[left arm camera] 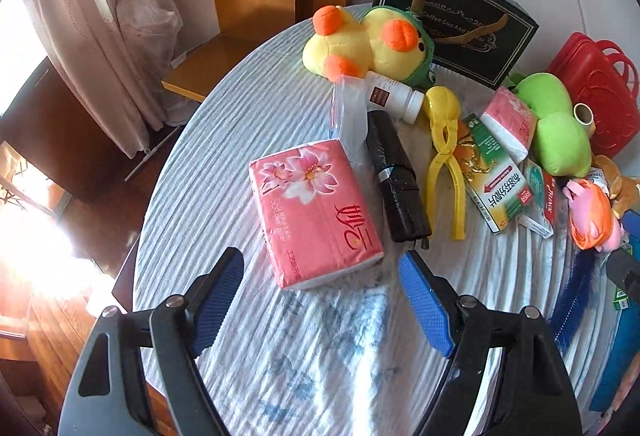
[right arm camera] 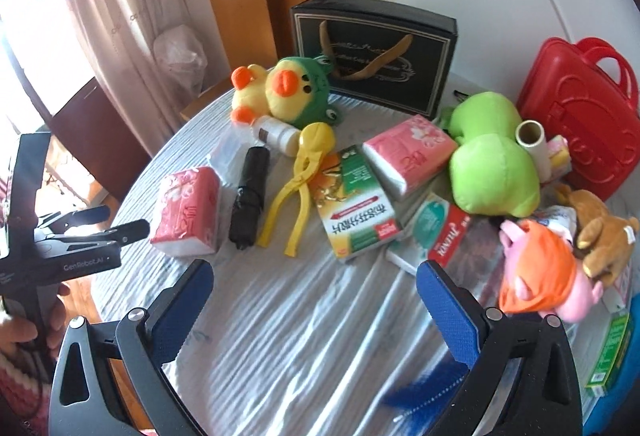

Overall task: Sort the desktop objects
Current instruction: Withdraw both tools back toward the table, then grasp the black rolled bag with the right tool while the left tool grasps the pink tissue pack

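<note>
Left gripper [left arm camera: 320,290] jaws released near pink tissue pack [left arm camera: 314,212], right gripper [right arm camera: 314,306] jaws released, empty, above cluttered worktop [right arm camera: 280,336]

Two pink tissue packs [right arm camera: 187,210] [right arm camera: 410,153], four plush toys [right arm camera: 286,90] [right arm camera: 494,160] [right arm camera: 538,272] [right arm camera: 602,232]

Left hand-held gripper [left arm camera: 322,276] hovers over the counter [left arm camera: 224,140], blue pads [left arm camera: 424,300] spread wide with nothing between them. Just ahead of the tips lies a pink tissue pack [left arm camera: 316,212], flat on the cloth. To its right, touching it, a black roll [left arm camera: 396,176], then yellow tongs [left arm camera: 442,160] and a green box [left arm camera: 494,172]. Further ahead, a white bottle [left arm camera: 396,96] on its side, a duck plush [left arm camera: 360,44] and a black gift bag [left arm camera: 460,24] standing behind.
</note>
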Demonstrator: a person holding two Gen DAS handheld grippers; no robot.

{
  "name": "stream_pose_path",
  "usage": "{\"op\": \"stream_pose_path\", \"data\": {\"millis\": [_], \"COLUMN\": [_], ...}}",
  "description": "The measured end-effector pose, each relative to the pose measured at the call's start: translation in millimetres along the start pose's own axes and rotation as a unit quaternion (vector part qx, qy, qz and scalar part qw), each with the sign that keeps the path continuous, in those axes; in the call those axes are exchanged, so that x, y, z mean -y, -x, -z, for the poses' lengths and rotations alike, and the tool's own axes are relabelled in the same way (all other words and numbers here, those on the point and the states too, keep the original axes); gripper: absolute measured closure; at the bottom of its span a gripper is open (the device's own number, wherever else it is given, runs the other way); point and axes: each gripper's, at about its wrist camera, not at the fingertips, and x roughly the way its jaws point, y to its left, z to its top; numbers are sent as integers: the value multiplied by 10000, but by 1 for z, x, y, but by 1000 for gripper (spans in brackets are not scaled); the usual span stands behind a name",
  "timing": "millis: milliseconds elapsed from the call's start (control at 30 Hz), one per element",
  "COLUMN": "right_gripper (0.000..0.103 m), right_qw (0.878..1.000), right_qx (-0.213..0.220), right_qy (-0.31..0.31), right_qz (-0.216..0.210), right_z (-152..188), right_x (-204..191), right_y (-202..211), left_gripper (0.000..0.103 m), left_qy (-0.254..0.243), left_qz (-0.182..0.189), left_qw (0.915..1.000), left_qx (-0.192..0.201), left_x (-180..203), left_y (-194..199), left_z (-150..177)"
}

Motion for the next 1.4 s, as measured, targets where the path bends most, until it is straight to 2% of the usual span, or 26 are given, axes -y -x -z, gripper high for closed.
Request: {"op": "stream_pose_path", "data": {"millis": [300, 333, 367, 467, 600, 767, 933, 1033, 1100, 1167, 1233, 1300, 1400], "right_gripper": [0, 0, 0, 0, 0, 0, 0, 0, 0, 12, 21, 24, 30], "right_qw": [9986, 9984, 9982, 9970, 9939, 9884, 9863, 9873, 9865, 9848, 9814, 9829, 9843], "right_qx": [-496, -531, -567, -710, -1012, -1377, -1479, -1419, -1404, -1443, -1681, -1574, -1511], "right_qy": [159, 173, 190, 256, 317, 426, 129, 413, 552, 658, 598, 766, 744], "right_qz": [-54, -76, -99, -172, -296, -482, -720, -576, -634, -703, -710, -575, -523], "right_z": [-34, -38, -43, -52, -60, -63, -73, -80, -81, -77, -70, -62, -58], "right_x": [-10, -11, -13, -22, -40, -64, -54, -64, -75, -85, -85, -85, -76], "right_y": [-69, -76, -83, -107, -144, -188, -210, -214, -218, -224, -234, -234, -234], "left_gripper": [23, 13, 11, 11, 10, 11, 9, 9, 9, 8, 9, 7, 7], "left_qy": [35, 61, 76, 154, 147, 181, 267, 159, 87, -56, 1, 66, 53], "left_qz": [-29, -32, -14, 185, -1, -3, 179, 59, -83, -256, -224, -185, -384], "left_qw": [9985, 9983, 9985, 9986, 9994, 9993, 9989, 9994, 9994, 9993, 9992, 9990, 9979], "left_qx": [-542, -571, -544, -468, -329, -333, -340, -313, -312, -280, -330, -393, -526], "left_x": [-5, -7, -9, -21, -41, -52, -58, -60, -62, -61, -63, -61, -57], "left_y": [-69, -76, -79, -79, -74, -77, -80, -77, -75, -72, -72, -78, -96], "left_z": [-26, -26, -26, -26, -26, -28, -31, -31, -32, -30, -31, -33, -33]}}
